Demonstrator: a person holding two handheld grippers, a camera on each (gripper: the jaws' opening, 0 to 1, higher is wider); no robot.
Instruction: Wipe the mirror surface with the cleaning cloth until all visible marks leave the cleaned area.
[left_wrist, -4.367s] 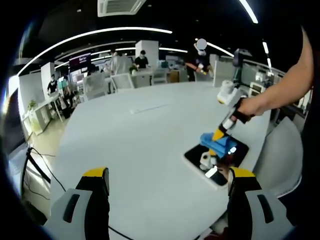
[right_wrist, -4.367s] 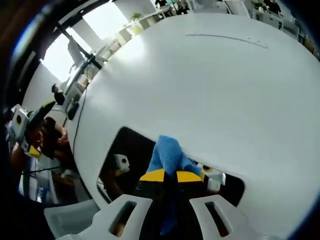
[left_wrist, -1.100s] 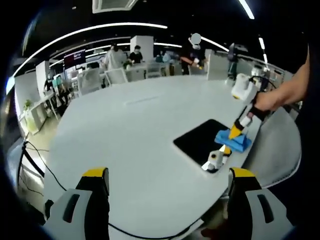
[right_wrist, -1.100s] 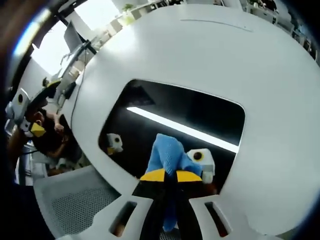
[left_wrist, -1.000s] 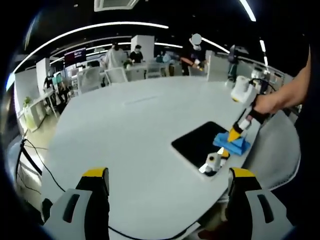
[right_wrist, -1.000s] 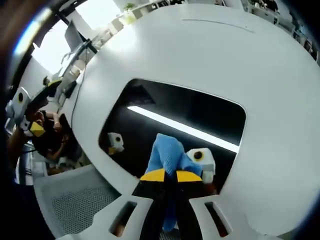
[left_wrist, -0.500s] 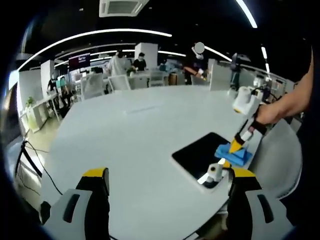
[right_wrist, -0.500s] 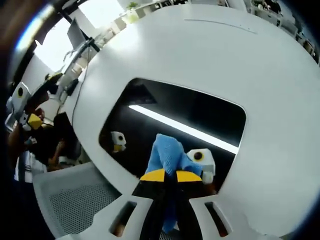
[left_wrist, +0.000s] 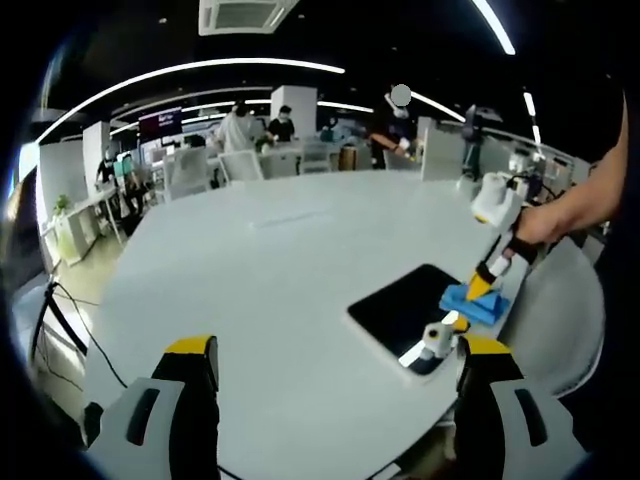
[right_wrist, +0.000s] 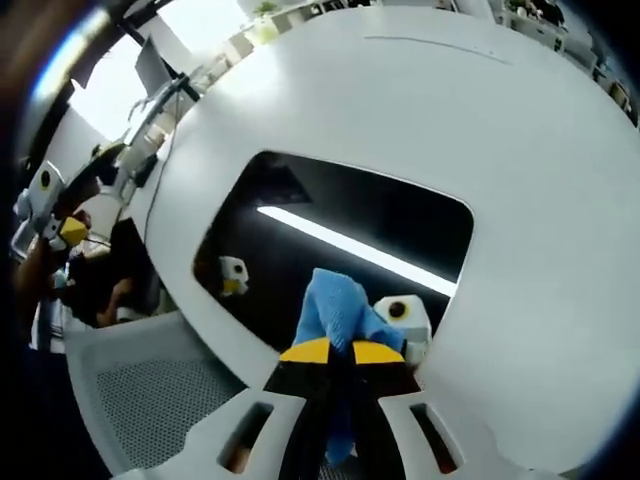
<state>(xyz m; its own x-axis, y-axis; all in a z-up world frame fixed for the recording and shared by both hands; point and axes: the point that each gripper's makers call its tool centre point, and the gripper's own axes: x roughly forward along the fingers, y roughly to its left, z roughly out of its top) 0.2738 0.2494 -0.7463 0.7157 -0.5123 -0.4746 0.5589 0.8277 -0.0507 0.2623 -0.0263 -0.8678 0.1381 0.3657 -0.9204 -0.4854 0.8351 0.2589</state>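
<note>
While clenched on blue cloth (right_wrist: 338, 310), right gripper (right_wrist: 335, 352) slid toward mirror (right_wrist: 330, 235) 5 o'clock edge; wipe ongoing. Left gripper (left_wrist: 335, 360) jaws released.

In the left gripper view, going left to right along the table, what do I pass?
Bare white table → dark mirror → blue cleaning cloth pinched by the right gripper → the person's hand holding it.
</note>
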